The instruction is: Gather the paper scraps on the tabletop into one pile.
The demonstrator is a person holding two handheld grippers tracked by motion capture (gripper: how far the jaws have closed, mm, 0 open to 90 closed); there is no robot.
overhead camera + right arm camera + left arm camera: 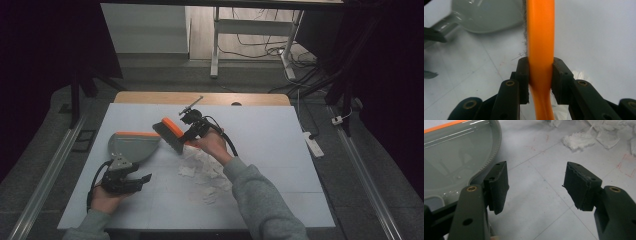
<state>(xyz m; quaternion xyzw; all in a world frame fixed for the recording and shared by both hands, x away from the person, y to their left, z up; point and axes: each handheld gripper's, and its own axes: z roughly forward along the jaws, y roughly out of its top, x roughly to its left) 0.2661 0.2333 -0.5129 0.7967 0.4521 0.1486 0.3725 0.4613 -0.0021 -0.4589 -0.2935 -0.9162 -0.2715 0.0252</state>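
An orange hand brush (171, 132) with dark bristles hangs over the table's middle, its handle (541, 50) clamped in my right gripper (191, 131), which is shut on it. A grey dustpan (131, 146) with an orange front lip lies flat at the left, its pan (451, 160) close beside my left gripper. My left gripper (144, 179) sits just in front of the dustpan, open, with bare table between its pads (499, 185). Torn white paper scraps (202, 172) lie scattered right of the dustpan, below the brush, and paper scraps (584, 138) also lie ahead of the left gripper.
A pale blue-white mat (260, 150) covers the wooden table (150, 97). A white power strip (313, 143) lies off the right edge. Desk legs and cables (260, 47) stand on the floor beyond the table.
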